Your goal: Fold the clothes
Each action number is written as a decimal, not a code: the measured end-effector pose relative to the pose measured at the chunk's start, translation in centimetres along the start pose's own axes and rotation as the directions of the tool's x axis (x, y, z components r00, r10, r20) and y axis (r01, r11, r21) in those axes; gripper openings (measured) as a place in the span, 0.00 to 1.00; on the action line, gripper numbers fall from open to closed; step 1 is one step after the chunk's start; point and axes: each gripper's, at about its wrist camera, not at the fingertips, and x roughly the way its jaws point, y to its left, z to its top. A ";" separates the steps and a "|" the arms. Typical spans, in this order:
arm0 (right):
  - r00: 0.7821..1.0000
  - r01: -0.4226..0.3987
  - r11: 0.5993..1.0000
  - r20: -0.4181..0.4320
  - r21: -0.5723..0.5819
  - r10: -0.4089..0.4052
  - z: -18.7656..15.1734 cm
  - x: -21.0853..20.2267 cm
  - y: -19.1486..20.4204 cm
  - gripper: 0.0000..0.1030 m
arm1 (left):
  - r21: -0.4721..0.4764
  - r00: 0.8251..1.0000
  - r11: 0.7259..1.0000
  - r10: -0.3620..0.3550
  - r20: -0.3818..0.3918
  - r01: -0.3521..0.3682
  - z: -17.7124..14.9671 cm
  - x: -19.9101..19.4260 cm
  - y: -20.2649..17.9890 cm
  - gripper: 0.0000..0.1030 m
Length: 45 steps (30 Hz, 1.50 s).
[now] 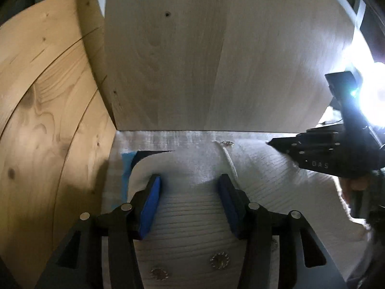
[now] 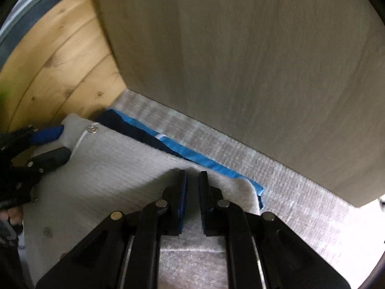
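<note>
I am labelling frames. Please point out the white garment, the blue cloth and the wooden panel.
white garment (image 2: pixel 115 166): right wrist view, ribbed middle.
blue cloth (image 2: pixel 204 162): right wrist view, light blue strip.
wooden panel (image 1: pixel 204 60): left wrist view, pale face.

Pale wooden panel (image 1: pixel 216 60) upright behind, knotty pine boards (image 1: pixel 48 120) at left, grey woven mat (image 2: pixel 300 192) beneath

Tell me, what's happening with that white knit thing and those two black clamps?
A person is folding a white ribbed garment with a handheld gripper in each hand. The left gripper stands open over one end of the fold. The right gripper is nearly shut at the other end; whether it pinches fabric is unclear. The garment lies on a blue and dark cloth, close to a pale wooden panel.
</note>
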 end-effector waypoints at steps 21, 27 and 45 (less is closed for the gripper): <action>0.978 -0.187 0.982 0.105 0.034 0.182 -16.6 -15.1 3.8 0.28 | 0.092 0.998 0.995 0.027 0.064 -0.033 -9.8 -10.3 -4.9 0.47; 0.981 -0.146 0.988 0.134 0.056 0.137 -19.5 -15.4 4.4 0.30 | 0.133 0.997 0.991 -0.017 0.069 0.007 -11.0 -10.0 -7.1 0.56; 0.929 0.113 0.859 0.253 0.499 -0.269 -34.7 -24.1 2.7 0.73 | -0.070 0.989 0.997 0.024 0.148 -0.014 -19.2 -16.2 -10.7 0.76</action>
